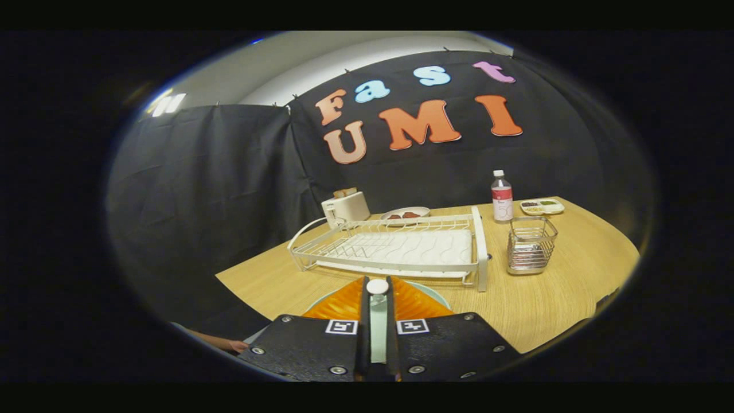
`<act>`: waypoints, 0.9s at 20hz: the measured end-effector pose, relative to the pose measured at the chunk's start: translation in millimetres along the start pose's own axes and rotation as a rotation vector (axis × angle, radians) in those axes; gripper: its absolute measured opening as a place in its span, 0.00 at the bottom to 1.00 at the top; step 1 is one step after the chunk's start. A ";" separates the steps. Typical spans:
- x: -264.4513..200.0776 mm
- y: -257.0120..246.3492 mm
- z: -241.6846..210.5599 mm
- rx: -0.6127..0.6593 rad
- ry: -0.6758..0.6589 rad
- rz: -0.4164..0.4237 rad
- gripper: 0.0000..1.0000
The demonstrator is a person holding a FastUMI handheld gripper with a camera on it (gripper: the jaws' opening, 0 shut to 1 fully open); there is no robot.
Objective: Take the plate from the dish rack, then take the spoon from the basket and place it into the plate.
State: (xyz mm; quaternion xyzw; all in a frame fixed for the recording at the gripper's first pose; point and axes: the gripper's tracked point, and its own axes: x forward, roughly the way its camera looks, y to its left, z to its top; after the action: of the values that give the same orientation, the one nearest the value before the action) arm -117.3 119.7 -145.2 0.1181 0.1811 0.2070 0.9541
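A: What are the fingers doing?

B: The gripper (378, 298) has its two fingers drawn close, both pressing on the handle of a spoon (377, 285), whose rounded white end stands up between the tips.

A: And the plate?

B: The plate (437, 293) lies on the table (573, 287) right under the fingers, close to the near edge. It is pale, and just its rim peeks out on either side of the fingers. I cannot tell whether the spoon's lower end touches it.

A: What lies beyond?

B: Just past the plate sits the white wire dish rack (395, 246), lengthwise across the middle of the table, with a white drip mat under it. To its right, a little apart, stands a metal wire basket (530, 245).

A: Farther back?

B: Toward the far edge, a clear bottle (502, 198) with a white cap stands behind the basket. Beside it, near the far right corner, is a small divided tray (542, 206) with something in its sections. Behind the rack lies a plate of dark food (406, 214), and at the far left corner a white toaster (345, 207) with a slice sticking up.

A: Anyone around?

B: A person's hand (229, 344) shows off the near left edge, below table level.
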 end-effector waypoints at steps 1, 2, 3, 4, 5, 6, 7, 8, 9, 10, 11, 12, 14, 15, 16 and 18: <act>1.9 0.4 -0.9 0.001 0.000 0.005 0.10; 3.4 2.7 -0.4 0.008 -0.007 0.011 0.10; 3.7 2.2 -1.2 0.015 -0.006 0.011 0.10; 4.1 2.2 -2.8 0.018 -0.008 0.013 0.11; 4.8 3.2 -5.0 0.019 -0.006 0.016 0.11; 4.1 4.8 -8.3 0.018 0.000 0.021 0.12; 3.4 4.3 -12.4 0.016 0.013 0.024 0.12; 4.2 5.4 -18.5 0.016 0.031 0.028 0.13; 6.1 4.9 -25.0 0.015 0.050 0.024 0.14; 5.8 4.4 -31.9 0.014 0.063 0.022 0.14; 7.2 5.3 -34.6 0.020 0.069 0.022 0.15; 4.8 8.0 -38.3 0.028 0.075 0.028 0.17; 3.8 11.9 -35.2 0.047 0.065 0.041 0.20; 4.0 12.6 -30.8 0.053 0.051 0.044 0.21; 3.9 11.5 -27.1 0.054 0.040 0.042 0.23; 2.5 8.0 -16.5 0.051 0.020 0.027 0.27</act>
State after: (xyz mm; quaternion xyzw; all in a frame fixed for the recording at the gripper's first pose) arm -124.5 130.4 -158.6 0.1426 0.1941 0.2163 0.9462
